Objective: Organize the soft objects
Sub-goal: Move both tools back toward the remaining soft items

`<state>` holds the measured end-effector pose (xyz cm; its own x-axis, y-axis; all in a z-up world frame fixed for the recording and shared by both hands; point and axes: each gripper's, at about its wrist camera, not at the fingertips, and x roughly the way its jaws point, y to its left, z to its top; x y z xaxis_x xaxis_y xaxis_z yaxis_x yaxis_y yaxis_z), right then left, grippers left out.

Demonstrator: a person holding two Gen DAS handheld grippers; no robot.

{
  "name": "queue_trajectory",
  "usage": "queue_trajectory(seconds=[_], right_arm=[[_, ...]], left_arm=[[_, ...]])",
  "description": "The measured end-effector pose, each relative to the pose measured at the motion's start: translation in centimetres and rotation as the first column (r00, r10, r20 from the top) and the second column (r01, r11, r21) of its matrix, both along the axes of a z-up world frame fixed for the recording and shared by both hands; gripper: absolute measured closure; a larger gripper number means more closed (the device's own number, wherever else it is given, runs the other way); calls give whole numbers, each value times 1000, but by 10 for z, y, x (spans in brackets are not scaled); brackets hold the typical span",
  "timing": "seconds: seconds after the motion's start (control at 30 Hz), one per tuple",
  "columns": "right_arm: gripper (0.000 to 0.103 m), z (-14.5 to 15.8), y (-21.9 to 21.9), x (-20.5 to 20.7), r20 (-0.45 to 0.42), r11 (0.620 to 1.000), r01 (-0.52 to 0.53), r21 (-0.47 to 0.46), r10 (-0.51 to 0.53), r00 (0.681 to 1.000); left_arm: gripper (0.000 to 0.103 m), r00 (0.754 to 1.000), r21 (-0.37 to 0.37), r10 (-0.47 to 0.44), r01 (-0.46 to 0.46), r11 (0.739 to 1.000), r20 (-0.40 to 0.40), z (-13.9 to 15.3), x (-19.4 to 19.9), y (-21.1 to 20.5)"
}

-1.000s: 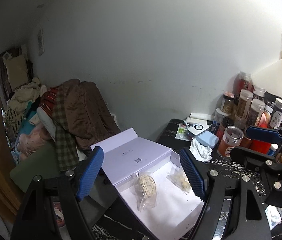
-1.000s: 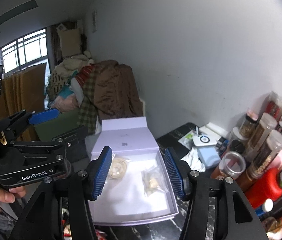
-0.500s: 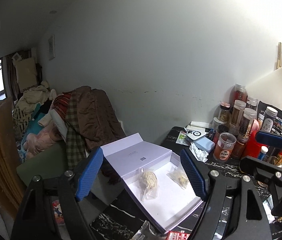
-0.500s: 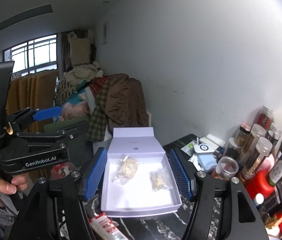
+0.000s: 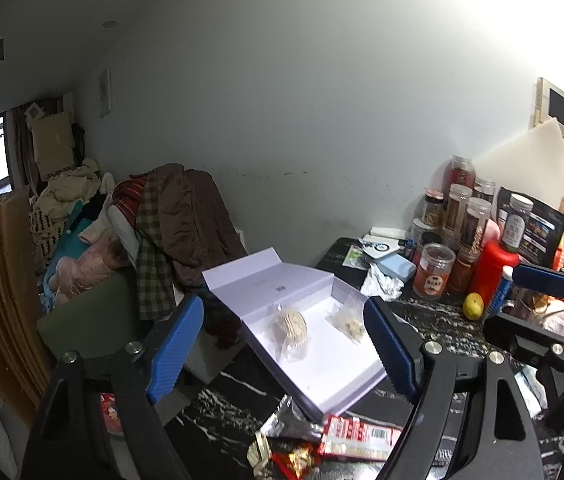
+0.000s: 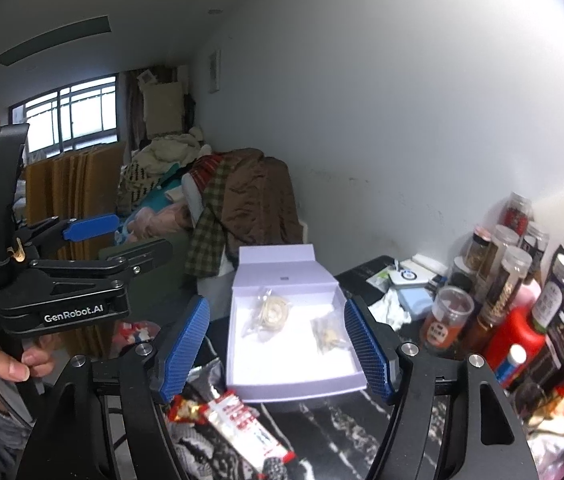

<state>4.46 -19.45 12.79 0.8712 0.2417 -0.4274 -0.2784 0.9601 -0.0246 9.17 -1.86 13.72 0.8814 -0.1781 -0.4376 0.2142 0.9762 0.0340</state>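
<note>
An open white box (image 5: pixel 366 376) (image 6: pixel 237 380) lies on the black marble table, its lid folded back. Inside it are a clear bag with a cream coil (image 5: pixel 290 322) (image 6: pixel 271 312) and a smaller clear bag (image 5: pixel 349 322) (image 6: pixel 328 336). My left gripper (image 5: pixel 284 308) is open and hangs well short of the box with nothing between its pads. My right gripper (image 6: pixel 275 306) is also back from the box; its jaws are opening and hold nothing. Soft snack packets (image 5: pixel 356 436) (image 6: pixel 241 420) lie at the table's near edge, under both grippers.
Jars and bottles (image 5: pixel 462 224) (image 6: pixel 502 280) crowd the right side, with a red bottle (image 5: pixel 492 268), a lemon (image 5: pixel 473 306), crumpled tissue (image 5: pixel 382 284) and a blue case (image 5: pixel 396 269). Left of the table, clothes (image 5: pixel 185 216) are heaped on a seat. A hand (image 6: pixel 17 364) holds the left gripper.
Both grippers have drawn back from the box, which now looks smaller and farther away. Snack packets have come into view at the bottom. The right jaws have spread wider.
</note>
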Motion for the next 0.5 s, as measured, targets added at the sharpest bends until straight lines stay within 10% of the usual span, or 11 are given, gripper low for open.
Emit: queue_trajectory(seconds=[0.5], right_arm=[[32, -46, 3, -39, -60, 999, 18, 39, -16, 998]], left_arm=[[20, 990, -23, -82, 80, 997, -115, -48, -39, 9]])
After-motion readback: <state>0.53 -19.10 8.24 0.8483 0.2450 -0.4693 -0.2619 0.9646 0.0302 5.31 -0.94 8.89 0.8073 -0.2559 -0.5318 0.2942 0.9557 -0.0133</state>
